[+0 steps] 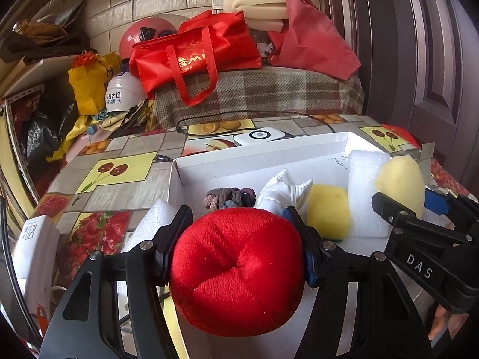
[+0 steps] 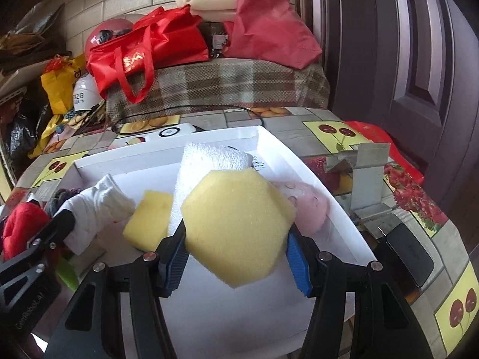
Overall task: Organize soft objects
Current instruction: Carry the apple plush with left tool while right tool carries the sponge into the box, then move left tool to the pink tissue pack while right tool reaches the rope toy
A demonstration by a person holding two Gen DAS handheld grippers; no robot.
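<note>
My left gripper (image 1: 239, 239) is shut on a red plush ball (image 1: 236, 272), held over the near edge of the white box (image 1: 260, 152). My right gripper (image 2: 236, 242) is shut on a yellow hexagonal sponge (image 2: 239, 224) above the box's right half; it also shows in the left wrist view (image 1: 401, 185). Inside the box lie a yellow sponge block (image 1: 329, 212), a white foam slab (image 1: 365, 191), a white cloth (image 1: 281, 191), a dark hair tie bundle (image 1: 229, 197) and a pink soft object (image 2: 311, 209).
A white foam piece (image 1: 152, 221) lies left of the box. A white charger (image 1: 259, 136) with a black cable sits behind it. A metal bracket (image 2: 365, 179) and a black device (image 2: 410, 254) stand right of the box. Red bags (image 1: 194, 56) crowd the back.
</note>
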